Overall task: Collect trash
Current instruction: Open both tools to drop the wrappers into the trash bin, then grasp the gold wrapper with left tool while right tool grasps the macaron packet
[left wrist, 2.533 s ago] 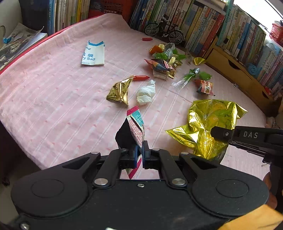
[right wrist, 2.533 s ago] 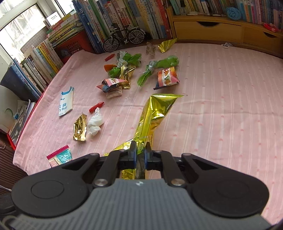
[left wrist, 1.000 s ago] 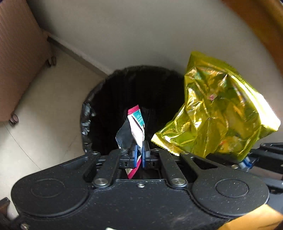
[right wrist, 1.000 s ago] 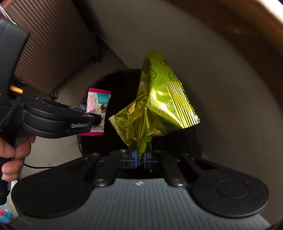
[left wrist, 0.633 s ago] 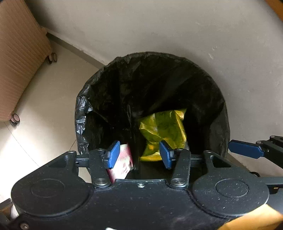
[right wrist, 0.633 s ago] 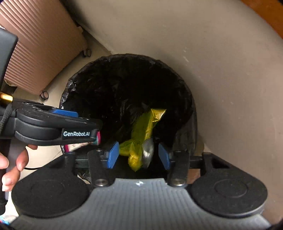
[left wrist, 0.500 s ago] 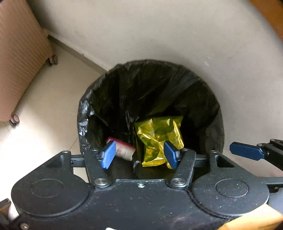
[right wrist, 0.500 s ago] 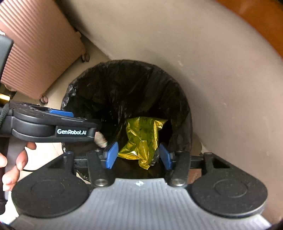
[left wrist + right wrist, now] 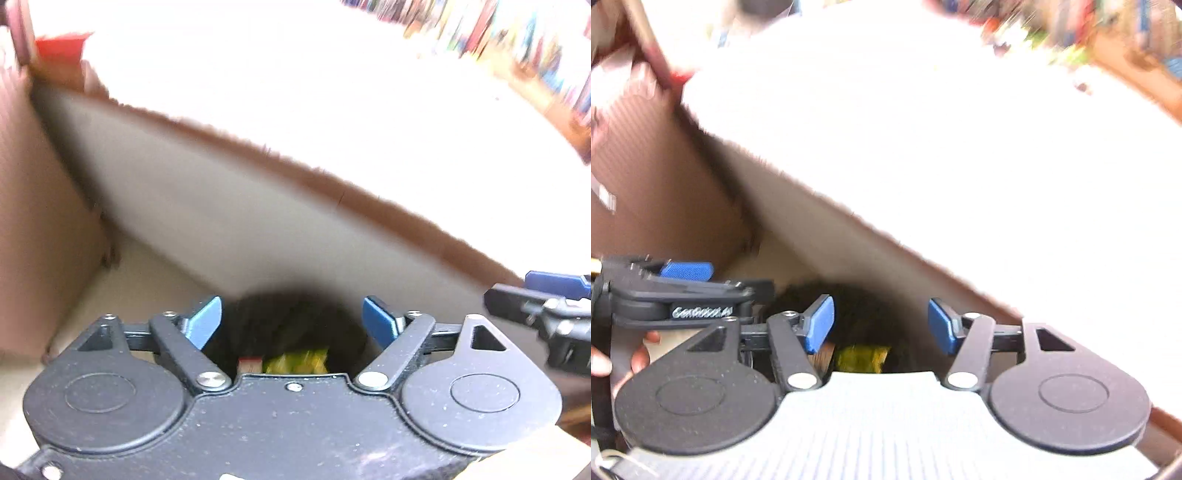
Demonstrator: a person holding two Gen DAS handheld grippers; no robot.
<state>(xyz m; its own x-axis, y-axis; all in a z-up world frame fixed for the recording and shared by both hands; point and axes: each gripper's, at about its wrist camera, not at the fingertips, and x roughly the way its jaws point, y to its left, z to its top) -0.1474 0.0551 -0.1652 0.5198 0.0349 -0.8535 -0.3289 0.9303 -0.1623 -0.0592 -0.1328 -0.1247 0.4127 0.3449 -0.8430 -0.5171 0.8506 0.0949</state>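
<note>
Left gripper (image 9: 292, 317) and right gripper (image 9: 881, 325): jaws opening, nothing between them. Yellow foil bag (image 9: 297, 363) and pink wrapper (image 9: 249, 365) down in the black-lined bin (image 9: 273, 317), at 6 o'clock below both. Blurred bed edge (image 9: 332, 184) at 12 o'clock.

Pale floor (image 9: 122, 273) below the bed edge, black-lined trash bin (image 9: 284, 321) standing on it against the grey bed side, ribbed brown suitcase (image 9: 40, 229) on small wheels beside it at left, overexposed, blurred bed top (image 9: 332, 92) above, items on it indiscernible
</note>
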